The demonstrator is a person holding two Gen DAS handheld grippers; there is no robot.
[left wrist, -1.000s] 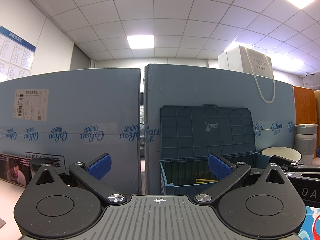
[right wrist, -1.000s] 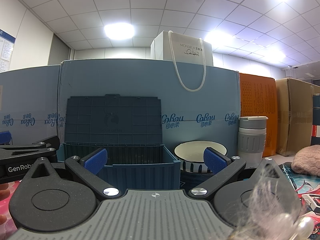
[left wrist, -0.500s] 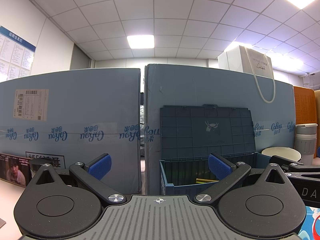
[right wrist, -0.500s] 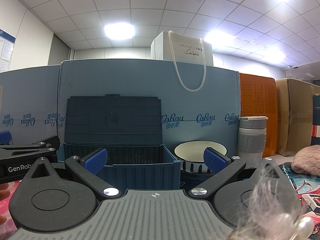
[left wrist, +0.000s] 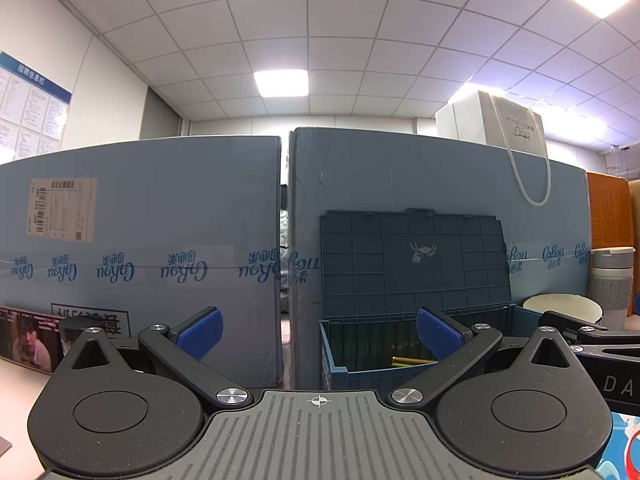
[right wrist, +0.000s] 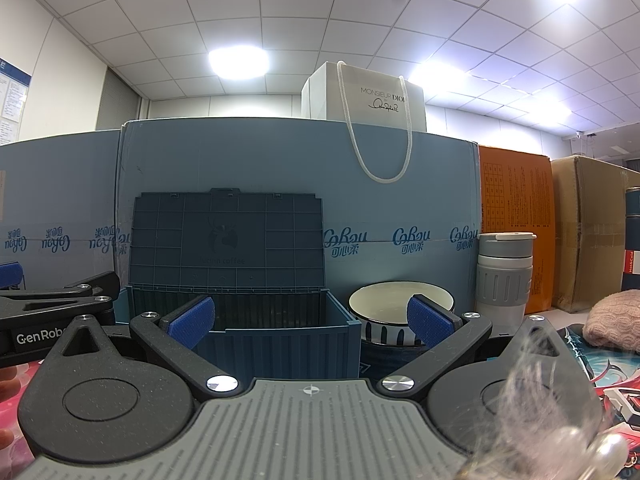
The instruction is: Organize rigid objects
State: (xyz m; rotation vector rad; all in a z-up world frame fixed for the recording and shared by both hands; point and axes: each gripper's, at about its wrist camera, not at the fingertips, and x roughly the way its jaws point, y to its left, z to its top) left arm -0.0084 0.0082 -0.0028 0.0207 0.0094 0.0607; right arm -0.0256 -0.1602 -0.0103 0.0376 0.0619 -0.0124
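A dark blue storage box (right wrist: pixel 280 340) (left wrist: pixel 360 376) stands open ahead, its ribbed lid (right wrist: pixel 228 240) (left wrist: pixel 416 264) leaning back against a big blue carton. A yellow-gold stick (left wrist: pixel 408 361) lies inside the box. My left gripper (left wrist: pixel 318 336) is open and empty, level with the box's left front corner. My right gripper (right wrist: pixel 310 318) is open and empty too, facing the box's right side and a white bowl (right wrist: pixel 400 304) (left wrist: pixel 560 308) with a striped outside. The two grippers sit side by side; each shows at the edge of the other's view.
Blue cartons (left wrist: pixel 140 248) (right wrist: pixel 400 208) wall off the back, a white paper bag (right wrist: pixel 364 96) on top. A grey lidded tumbler (right wrist: pixel 506 276) stands right of the bowl, then orange and brown cartons (right wrist: pixel 516 232). A pink knitted item (right wrist: pixel 616 320) lies far right. Fluffy strands with pearls (right wrist: pixel 560 432) hang close to the right lens.
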